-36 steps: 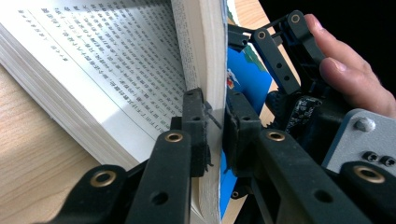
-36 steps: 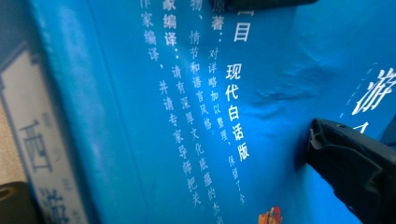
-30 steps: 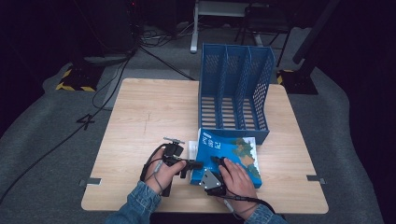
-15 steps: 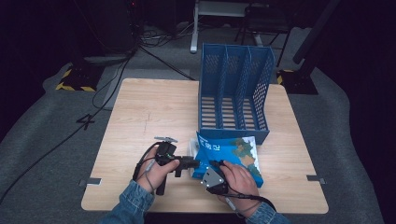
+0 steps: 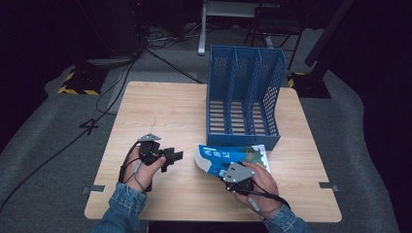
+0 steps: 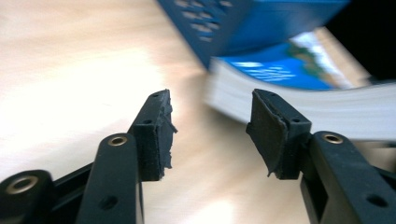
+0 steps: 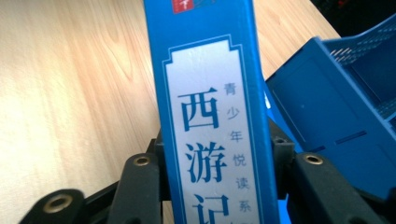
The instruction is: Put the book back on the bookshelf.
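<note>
My left gripper (image 5: 176, 156) hovers over bare table (image 5: 160, 111), jaws wide with nothing between them. Further right, my right gripper (image 5: 228, 171) clamps the blue book (image 5: 228, 158) by its spine, just before the file rack (image 5: 243, 97), whose slots hold nothing.

A blue file rack (image 5: 245, 94) with three slots stands upright on the wooden table (image 5: 160, 111). Just in front of the rack's open side lies a blue book (image 5: 228, 158), one end lifted. At the book's near edge, the right gripper (image 5: 237, 175) grips it, held in the person's right hand (image 5: 260, 182). Left of the book and apart from it, the left gripper (image 5: 167, 158) points toward it.
</note>
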A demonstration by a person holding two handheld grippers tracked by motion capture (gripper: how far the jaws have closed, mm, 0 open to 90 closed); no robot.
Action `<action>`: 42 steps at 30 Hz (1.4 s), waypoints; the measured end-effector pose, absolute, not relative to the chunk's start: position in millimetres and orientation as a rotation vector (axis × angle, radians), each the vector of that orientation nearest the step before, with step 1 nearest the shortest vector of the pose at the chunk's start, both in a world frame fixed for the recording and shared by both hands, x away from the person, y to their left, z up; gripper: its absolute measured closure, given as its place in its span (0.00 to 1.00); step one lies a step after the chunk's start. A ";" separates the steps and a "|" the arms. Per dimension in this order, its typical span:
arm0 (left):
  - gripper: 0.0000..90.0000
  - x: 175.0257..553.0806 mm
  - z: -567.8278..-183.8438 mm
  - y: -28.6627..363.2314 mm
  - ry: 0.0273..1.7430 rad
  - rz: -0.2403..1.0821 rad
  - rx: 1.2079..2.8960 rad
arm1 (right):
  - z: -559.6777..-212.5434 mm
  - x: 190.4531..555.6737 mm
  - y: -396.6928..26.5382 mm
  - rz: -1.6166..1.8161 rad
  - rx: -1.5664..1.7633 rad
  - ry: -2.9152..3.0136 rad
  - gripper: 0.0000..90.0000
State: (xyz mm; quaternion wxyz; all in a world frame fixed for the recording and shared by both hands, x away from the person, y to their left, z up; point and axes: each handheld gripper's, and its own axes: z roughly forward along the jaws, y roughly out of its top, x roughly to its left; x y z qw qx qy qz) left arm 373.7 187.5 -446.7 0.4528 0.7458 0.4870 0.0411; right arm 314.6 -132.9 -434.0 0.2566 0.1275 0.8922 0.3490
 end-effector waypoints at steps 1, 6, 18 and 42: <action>0.52 375.3 -447.0 192.6 1.217 0.146 1.856 | -431.2 314.9 -135.2 0.967 0.356 2.433 0.67; 0.52 379.9 -453.5 210.3 1.284 0.249 1.868 | -415.5 318.8 -149.5 1.114 0.419 2.460 0.68; 0.51 389.4 -483.3 225.9 1.387 0.327 2.002 | -370.0 324.3 -187.7 1.519 0.598 2.324 0.69; 0.36 394.9 -504.0 235.9 1.267 0.501 2.045 | -306.8 333.2 -202.9 1.748 0.945 1.943 0.69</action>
